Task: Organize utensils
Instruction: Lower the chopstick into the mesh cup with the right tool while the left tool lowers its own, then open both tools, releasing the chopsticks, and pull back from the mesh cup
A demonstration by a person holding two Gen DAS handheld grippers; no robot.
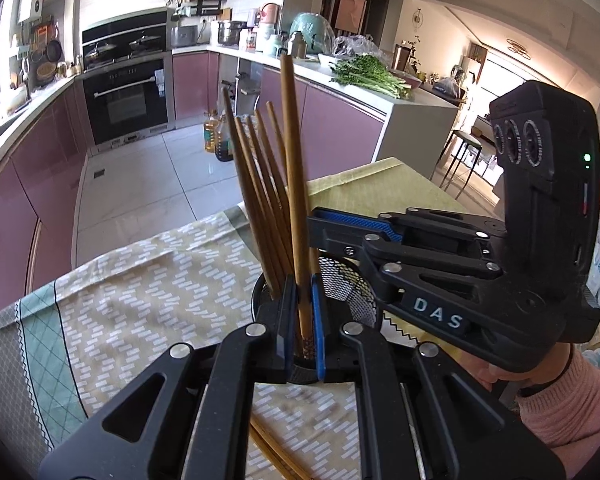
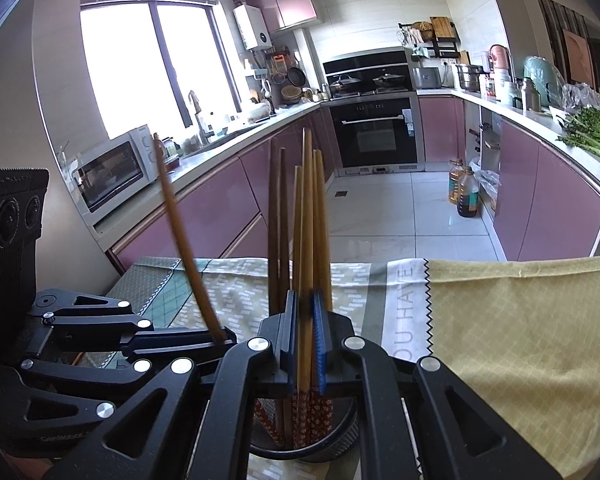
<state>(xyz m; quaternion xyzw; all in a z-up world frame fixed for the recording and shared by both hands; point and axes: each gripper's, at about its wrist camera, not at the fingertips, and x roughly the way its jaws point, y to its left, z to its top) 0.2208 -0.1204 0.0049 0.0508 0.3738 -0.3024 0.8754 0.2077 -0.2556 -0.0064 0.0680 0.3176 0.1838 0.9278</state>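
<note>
My left gripper (image 1: pixel 301 322) and right gripper (image 2: pixel 305 340) each have jaws pinching one upright chopstick (image 1: pixel 294 184) directly above the mesh holder (image 1: pixel 352 288), ready to drop.

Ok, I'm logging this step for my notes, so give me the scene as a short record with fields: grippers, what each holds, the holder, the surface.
left gripper: shut on a chopstick, upright over the holder
right gripper: shut on a chopstick
holder: black mesh cup, several chopsticks standing in it
loose chopsticks: lying on the cloth near the left gripper
surface: table with patterned cloth and a yellow cloth
</note>
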